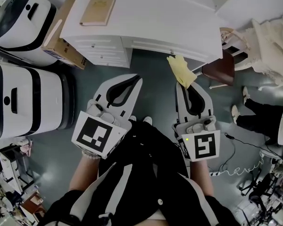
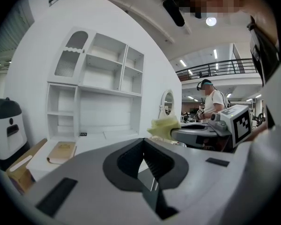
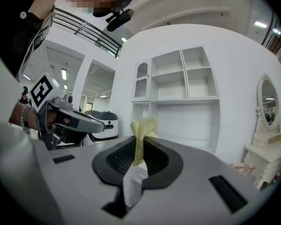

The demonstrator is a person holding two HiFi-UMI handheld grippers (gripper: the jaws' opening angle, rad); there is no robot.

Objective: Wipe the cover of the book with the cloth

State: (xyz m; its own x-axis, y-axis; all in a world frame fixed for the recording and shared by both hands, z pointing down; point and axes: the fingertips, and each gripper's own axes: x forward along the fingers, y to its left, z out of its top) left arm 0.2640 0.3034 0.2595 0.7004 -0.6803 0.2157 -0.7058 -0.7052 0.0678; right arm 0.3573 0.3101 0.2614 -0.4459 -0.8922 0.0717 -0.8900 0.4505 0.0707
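Observation:
A tan book (image 1: 97, 10) lies flat on the left part of the white desk (image 1: 146, 18); the left gripper view shows the book (image 2: 62, 151) too. My right gripper (image 1: 185, 81) is shut on a yellow cloth (image 1: 181, 69), which sticks out past its tips over the floor in front of the desk; the cloth (image 3: 143, 134) stands pinched between its jaws. My left gripper (image 1: 135, 78) is shut with nothing in it, below the desk's drawers, short of the book. The yellow cloth (image 2: 165, 126) also shows to the right in the left gripper view.
A cardboard box (image 1: 59, 34) leans against the desk's left end. Two white machines (image 1: 23, 98) stand on the left. A brown chair (image 1: 219, 69) and a white vanity (image 1: 273, 41) are on the right. Another person's legs (image 1: 254, 114) and cables (image 1: 236, 168) lie at the right.

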